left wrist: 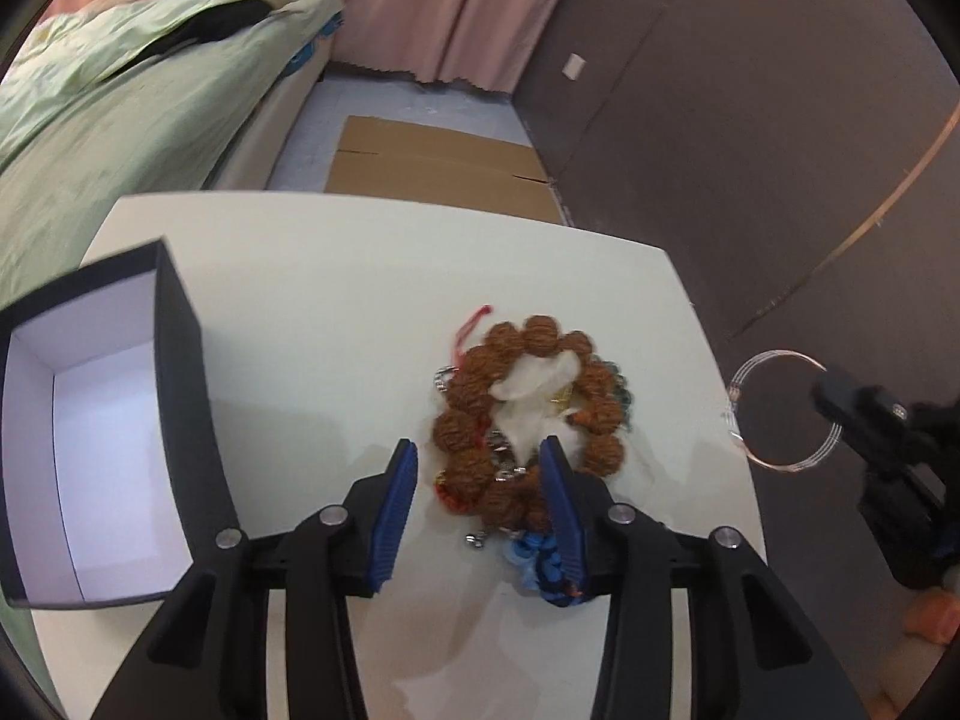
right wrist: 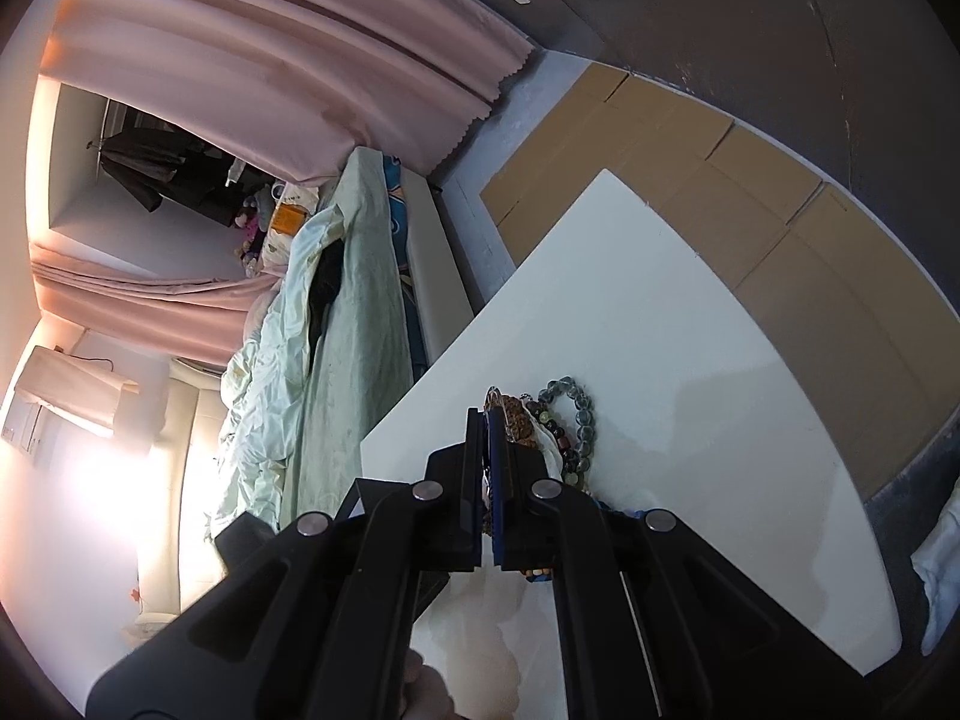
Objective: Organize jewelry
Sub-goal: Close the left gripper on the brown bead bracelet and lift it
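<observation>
- Right now we see our left gripper (left wrist: pixel 477 480) hanging over the white bench (left wrist: pixel 312 276), its blue-padded fingers (left wrist: pixel 396 516) spread wide and gripping nothing.
- Between and just beyond those fingers lies the jewelry pile (left wrist: pixel 528 420): a bracelet of big brown beads (left wrist: pixel 474 372) ringed around a scrap of white tissue (left wrist: pixel 534 396), with a red cord (left wrist: pixel 471 327) poking out at the far side and blue pieces (left wrist: pixel 540 564) at the near side.
- The right-hand finger of this gripper overlaps the near edge of the pile; we cannot tell if it touches.
- Over to the left sits an open black box (left wrist: pixel 180 372) with a white inside, apart from the pile.
- Off the bench's right edge, our right gripper (left wrist: pixel 840 402) holds a thin wire bangle (left wrist: pixel 780 408) in the air.
- From the right wrist camera, the right gripper's fingers (right wrist: pixel 477 456) are pressed nearly together, and the bangle itself is too thin to make out there.
- Just past them a string of grey-green beads (right wrist: pixel 579 420) rests on the bench with the pile.
- Beyond, we catch a bed with pale green bedding (left wrist: pixel 120 90), pink curtains (left wrist: pixel 456 6) and flattened cardboard (left wrist: pixel 438 162) on the floor.
</observation>
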{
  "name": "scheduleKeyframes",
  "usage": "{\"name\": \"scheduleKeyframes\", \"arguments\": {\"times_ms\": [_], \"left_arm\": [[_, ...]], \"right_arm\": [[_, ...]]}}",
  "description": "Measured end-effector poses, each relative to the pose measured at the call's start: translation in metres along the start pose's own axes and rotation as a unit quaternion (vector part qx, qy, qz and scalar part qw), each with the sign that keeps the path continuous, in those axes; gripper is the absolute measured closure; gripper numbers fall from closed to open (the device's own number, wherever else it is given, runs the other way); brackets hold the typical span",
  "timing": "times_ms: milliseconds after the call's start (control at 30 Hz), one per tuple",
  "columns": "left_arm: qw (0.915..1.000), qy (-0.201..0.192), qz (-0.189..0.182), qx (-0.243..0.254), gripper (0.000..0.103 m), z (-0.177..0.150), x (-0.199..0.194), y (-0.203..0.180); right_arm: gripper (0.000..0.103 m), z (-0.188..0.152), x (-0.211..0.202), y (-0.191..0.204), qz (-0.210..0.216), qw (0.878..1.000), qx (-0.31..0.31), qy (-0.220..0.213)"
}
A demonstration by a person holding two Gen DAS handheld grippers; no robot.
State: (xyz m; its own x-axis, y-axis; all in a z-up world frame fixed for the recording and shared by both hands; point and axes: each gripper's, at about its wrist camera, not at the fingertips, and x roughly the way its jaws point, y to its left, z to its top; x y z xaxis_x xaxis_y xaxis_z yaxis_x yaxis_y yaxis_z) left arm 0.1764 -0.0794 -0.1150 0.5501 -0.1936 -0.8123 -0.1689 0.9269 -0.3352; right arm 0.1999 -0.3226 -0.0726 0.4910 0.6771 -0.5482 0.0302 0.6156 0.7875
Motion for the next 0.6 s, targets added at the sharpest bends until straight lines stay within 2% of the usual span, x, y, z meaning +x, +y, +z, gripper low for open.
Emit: {"name": "scheduleKeyframes", "arguments": {"times_ms": [33,133,233,333,600], "left_arm": [[1.0000,-0.001,-0.004,-0.008,0.071,0.000,0.001,0.003],[0.9998,-0.008,-0.010,-0.017,0.072,0.000,0.000,0.007],[0.9999,0.001,-0.003,-0.016,0.077,-0.002,0.005,0.008],[0.9990,0.011,-0.013,-0.041,0.075,-0.002,0.008,0.017],[0.9983,0.016,-0.023,-0.052,0.077,-0.001,0.014,0.019]], "right_arm": [[0.099,-0.001,-0.001,0.000,0.003,1.000,0.000,0.000],[0.099,-0.003,-0.004,0.000,0.004,1.000,-0.003,0.002],[0.099,-0.006,-0.007,0.000,0.006,1.000,-0.004,0.004],[0.099,-0.008,-0.012,0.000,0.009,1.000,-0.005,0.004],[0.099,-0.010,-0.021,0.000,0.011,1.000,-0.009,0.002]]}}
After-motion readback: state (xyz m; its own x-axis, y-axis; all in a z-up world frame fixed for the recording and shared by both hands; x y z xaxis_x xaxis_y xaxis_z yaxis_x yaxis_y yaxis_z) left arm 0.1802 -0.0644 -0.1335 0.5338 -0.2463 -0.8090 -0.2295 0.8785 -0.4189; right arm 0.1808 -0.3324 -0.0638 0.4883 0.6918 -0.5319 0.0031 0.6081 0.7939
